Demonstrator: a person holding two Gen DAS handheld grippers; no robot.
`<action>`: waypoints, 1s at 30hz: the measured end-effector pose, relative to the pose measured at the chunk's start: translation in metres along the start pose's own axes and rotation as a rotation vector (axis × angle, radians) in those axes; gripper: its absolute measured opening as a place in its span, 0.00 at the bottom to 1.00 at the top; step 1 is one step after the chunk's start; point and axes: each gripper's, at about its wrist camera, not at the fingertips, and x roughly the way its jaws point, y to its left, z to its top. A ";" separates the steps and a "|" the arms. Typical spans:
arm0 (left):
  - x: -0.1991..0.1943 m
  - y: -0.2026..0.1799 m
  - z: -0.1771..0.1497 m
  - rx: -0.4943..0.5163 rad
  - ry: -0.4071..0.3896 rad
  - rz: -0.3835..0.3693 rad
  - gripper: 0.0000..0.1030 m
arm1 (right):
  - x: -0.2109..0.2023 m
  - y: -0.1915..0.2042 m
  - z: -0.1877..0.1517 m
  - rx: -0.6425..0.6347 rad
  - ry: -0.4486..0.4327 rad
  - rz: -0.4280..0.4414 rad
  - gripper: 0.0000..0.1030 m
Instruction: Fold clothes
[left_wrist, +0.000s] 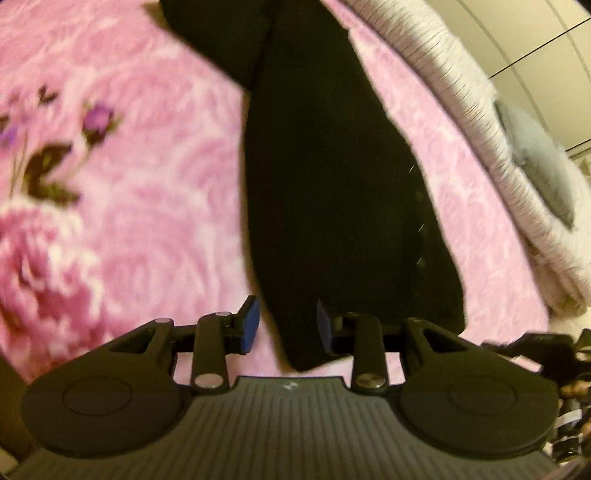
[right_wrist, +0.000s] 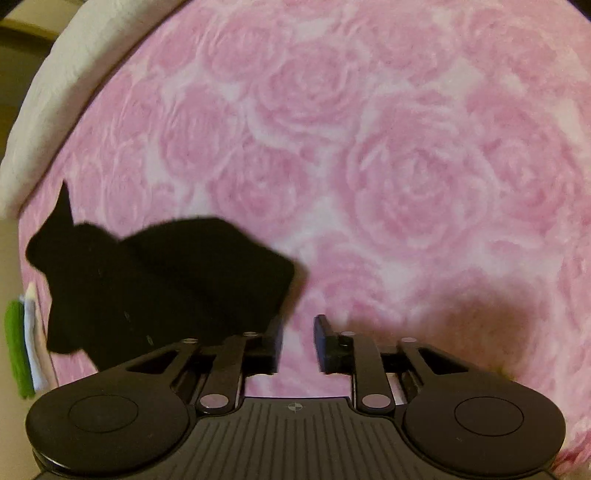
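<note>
Right now the black garment (left_wrist: 332, 177) lies on the pink rose blanket (left_wrist: 147, 221), drawn out into a long narrow strip running away from my left claw (left_wrist: 286, 325). Its near end sits between the blue pads (left_wrist: 251, 319), but the jaws stand w/ a clear gap and one pad shows bare, so I judge it's not pinched, just straddled. The frame is blurry, so I can't tell for sure if the cloth touches the pads.

My right claw (right_wrist: 297, 343) is part open, empty, over bare blanket; from its view the garment (right_wrist: 159, 284) is a dark, doubled-up heap off to its left, near the blanket's edge by a white cover (right_wrist: 55, 92).

Step, as I judge it: mid-fold, either just let go of a laid-over end or about to nip it; pics fit both. Next move needs a look at how the layers lie, edges lined up, no bunching. The fabric looks soft, so it will slump easily.
</note>
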 end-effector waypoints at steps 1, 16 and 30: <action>0.005 0.001 -0.005 -0.024 0.005 0.001 0.31 | 0.001 -0.006 -0.002 0.007 0.003 0.024 0.39; 0.055 0.026 -0.045 -0.462 -0.159 -0.122 0.45 | 0.059 -0.039 0.028 -0.041 -0.025 0.282 0.53; -0.068 0.012 -0.098 -0.205 -0.247 -0.106 0.07 | 0.021 -0.026 0.001 -0.304 0.167 0.339 0.12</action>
